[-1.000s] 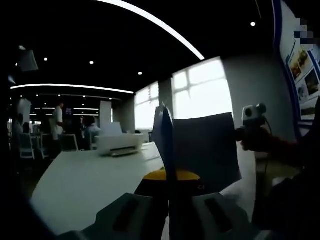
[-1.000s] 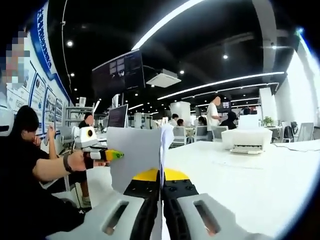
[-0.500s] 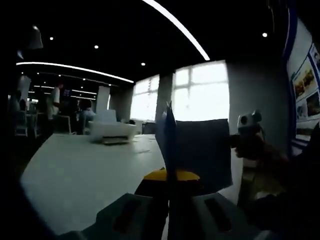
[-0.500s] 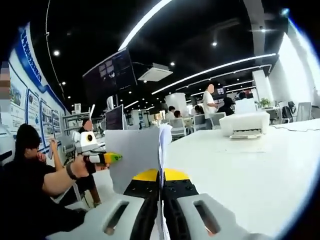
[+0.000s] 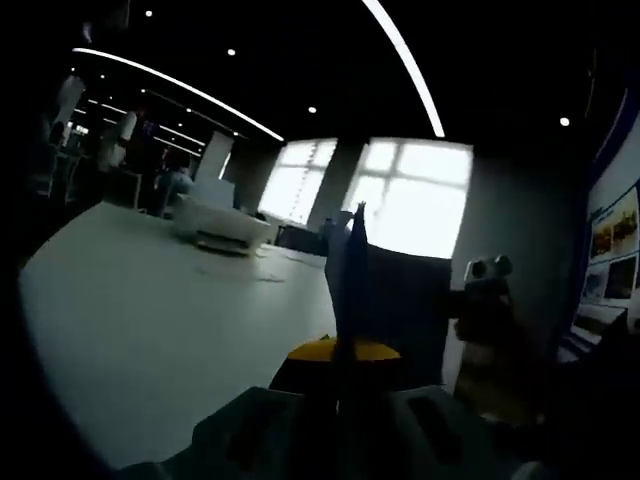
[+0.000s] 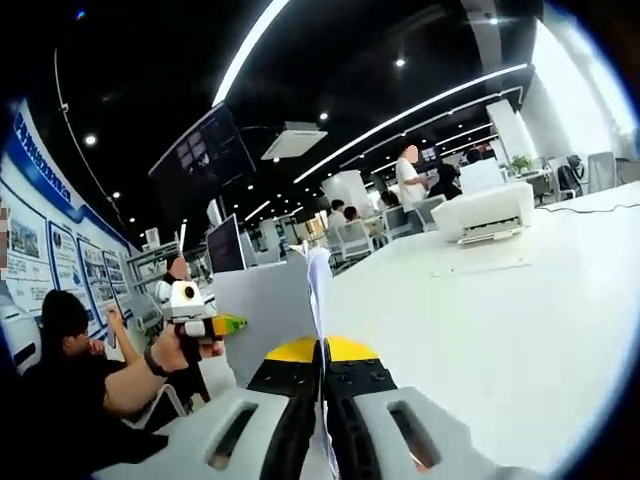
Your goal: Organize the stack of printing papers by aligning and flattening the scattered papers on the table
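Both grippers, left gripper (image 5: 340, 400) and right gripper (image 6: 322, 395), are pinched on the upright papers (image 6: 270, 300); edges should be tapped squarely on the table (image 6: 480, 320).

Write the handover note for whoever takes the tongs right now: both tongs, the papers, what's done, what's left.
Left tongs: shut on the paper stack, which stands upright above the white table.
Right tongs: shut on the same stack, pinching its other side.
A white printer sits further back on the table.
Done: the sheets are gathered and held on edge between both tongs.
Left: probably tap the edges square on the table, lay the stack flat and press it down.
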A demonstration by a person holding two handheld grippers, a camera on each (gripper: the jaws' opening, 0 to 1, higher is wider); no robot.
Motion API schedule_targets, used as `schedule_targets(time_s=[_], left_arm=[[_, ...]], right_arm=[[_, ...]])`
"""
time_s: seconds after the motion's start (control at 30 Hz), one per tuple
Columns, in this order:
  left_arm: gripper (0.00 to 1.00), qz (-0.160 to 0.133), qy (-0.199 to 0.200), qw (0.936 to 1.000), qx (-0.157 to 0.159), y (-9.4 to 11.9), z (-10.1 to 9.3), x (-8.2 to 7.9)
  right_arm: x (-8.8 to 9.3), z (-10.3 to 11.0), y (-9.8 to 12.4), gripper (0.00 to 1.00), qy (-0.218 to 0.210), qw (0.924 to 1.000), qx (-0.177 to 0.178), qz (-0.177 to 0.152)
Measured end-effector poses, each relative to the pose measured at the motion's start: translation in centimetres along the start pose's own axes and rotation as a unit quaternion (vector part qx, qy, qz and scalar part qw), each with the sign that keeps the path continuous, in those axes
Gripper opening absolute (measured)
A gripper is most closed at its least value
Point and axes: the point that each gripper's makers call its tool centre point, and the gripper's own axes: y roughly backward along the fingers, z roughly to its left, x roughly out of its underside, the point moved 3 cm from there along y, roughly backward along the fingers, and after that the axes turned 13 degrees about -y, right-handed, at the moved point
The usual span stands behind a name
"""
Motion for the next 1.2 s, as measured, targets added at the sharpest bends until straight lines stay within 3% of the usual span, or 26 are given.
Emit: schedule_targets(time_s=[0.23,0.47,0.8,1.07,1.2], left_arm=[[0.06,0.021,-0.053,0.998,-0.028,-1.7,1.5,0.1],[0.06,0.017,-0.038,0.9983,-0.04,-3.0,2.9,0.4],[0.06,0.014,-0.059,0.9958,-0.068,-4.6,4.8,2.0],[0.06,0.026,-0.079,0.993,-0.084,-6.0,6.0,4.1],[0.06,0.031,-0.077,0.9926,-0.088,-6.3,6.3,5.2]], right_arm=[[-0.3,-1.3,-1.6,0.0,0.034,0.9985,0.042,-0.004],[-0.5,-3.3,-2.4,0.0,0.041,0.9967,0.068,-0.017],[0.1,-5.0,-3.5,0.0,0.041,0.994,0.098,-0.026],[1.6,-6.6,-4.9,0.0,0.056,0.9902,0.126,-0.02],[2.5,-7.8,-5.2,0.0,0.041,0.9898,0.135,-0.02]])
